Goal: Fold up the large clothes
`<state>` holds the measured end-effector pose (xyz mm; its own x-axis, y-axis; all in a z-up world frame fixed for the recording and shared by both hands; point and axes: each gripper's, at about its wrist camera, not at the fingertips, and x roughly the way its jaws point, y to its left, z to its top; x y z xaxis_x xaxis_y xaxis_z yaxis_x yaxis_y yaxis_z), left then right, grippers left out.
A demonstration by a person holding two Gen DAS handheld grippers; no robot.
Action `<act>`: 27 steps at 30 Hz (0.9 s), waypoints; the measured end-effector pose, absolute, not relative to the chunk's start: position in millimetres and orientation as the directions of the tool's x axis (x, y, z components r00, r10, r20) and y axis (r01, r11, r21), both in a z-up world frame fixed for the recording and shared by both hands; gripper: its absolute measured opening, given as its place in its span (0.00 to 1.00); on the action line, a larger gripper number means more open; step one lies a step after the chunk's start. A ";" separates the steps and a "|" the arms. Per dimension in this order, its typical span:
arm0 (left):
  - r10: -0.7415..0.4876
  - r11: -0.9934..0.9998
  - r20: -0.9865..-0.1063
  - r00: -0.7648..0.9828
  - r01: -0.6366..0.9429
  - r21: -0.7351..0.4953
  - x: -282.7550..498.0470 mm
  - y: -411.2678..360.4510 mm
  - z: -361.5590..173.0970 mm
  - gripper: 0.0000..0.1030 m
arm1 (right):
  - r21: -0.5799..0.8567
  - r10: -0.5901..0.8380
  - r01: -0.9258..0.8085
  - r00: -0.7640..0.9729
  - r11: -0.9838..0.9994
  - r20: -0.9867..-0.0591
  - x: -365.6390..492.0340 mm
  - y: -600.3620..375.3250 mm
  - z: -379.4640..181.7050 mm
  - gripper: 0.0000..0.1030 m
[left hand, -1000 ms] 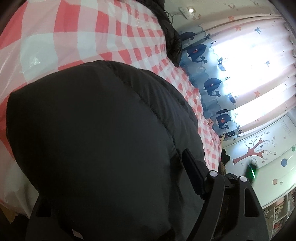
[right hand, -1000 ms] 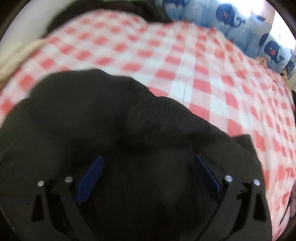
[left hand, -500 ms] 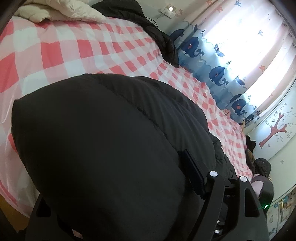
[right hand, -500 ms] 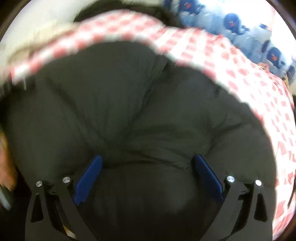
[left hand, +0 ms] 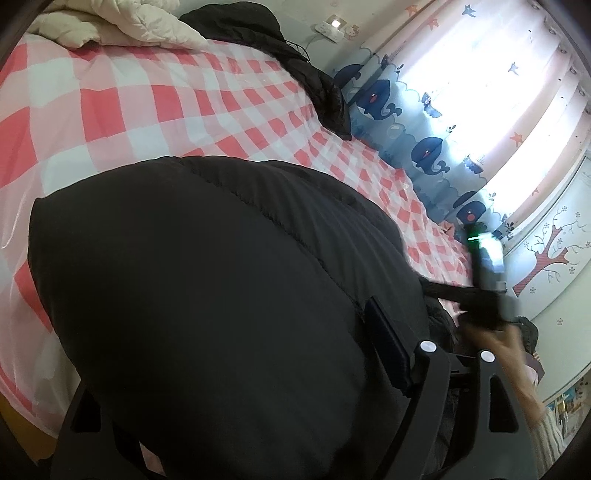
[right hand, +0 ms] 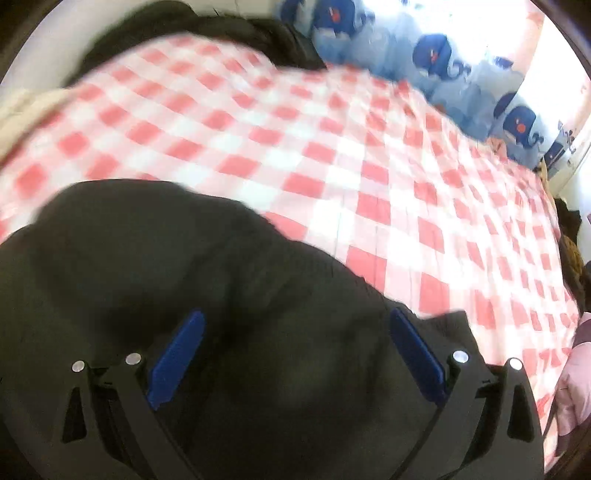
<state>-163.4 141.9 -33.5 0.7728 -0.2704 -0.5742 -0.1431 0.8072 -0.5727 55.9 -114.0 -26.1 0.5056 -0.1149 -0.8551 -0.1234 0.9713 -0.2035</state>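
Observation:
A large black padded jacket [left hand: 207,295] lies on a bed with a red and white checked sheet [left hand: 147,103]. In the left wrist view the jacket bulges between and over the fingers; only the right finger's pad [left hand: 388,347] shows, the left finger is hidden under cloth. The left gripper [left hand: 236,369] looks spread wide around the jacket. In the right wrist view the jacket [right hand: 184,280] fills the lower half. The right gripper [right hand: 295,358] is open, its blue pads [right hand: 173,358] wide apart with jacket cloth between them. The right gripper also shows in the left wrist view [left hand: 484,280], hand-held at the right.
Another dark garment [left hand: 295,62] and a cream quilt [left hand: 122,26] lie at the head of the bed. Whale-print curtains [left hand: 424,147] hang along the far side by a bright window. Pink clothing [right hand: 572,387] lies at the bed's right edge.
The right gripper has swung: the jacket filled its view half a second ago, now the sheet shows beyond it again. The right gripper and hand have come into the left wrist view.

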 end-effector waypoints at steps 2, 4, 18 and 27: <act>-0.276 0.805 -0.569 0.775 -0.137 -0.577 -164.6 141.5 -33.5 0.72 | -0.185 -0.109 -0.143 0.423 0.972 -0.899 65.6 -111.0 -53.0 0.93; -0.279 0.804 -0.572 0.772 -0.138 -0.578 -164.3 140.1 -34.2 0.73 | -0.177 -0.105 -0.130 0.430 0.976 -0.897 61.7 -112.4 -55.0 0.93; -0.400 0.700 -0.529 0.749 -0.123 -0.703 -160.3 154.8 -44.9 0.77 | -0.192 -0.019 -0.257 0.553 0.947 -0.833 -115.9 -98.3 -50.4 0.93; -0.443 0.735 -0.477 0.759 0.003 -0.678 -165.6 138.5 -10.8 0.25 | -0.134 0.019 -0.204 0.611 0.970 -0.792 -134.5 -103.7 -59.8 0.93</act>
<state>-165.6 138.5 -10.8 0.7593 -0.4431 -0.4766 0.0031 0.7348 -0.6783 -134.5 -103.7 -59.8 0.6108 0.0194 -0.7916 -0.2039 0.9699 -0.1335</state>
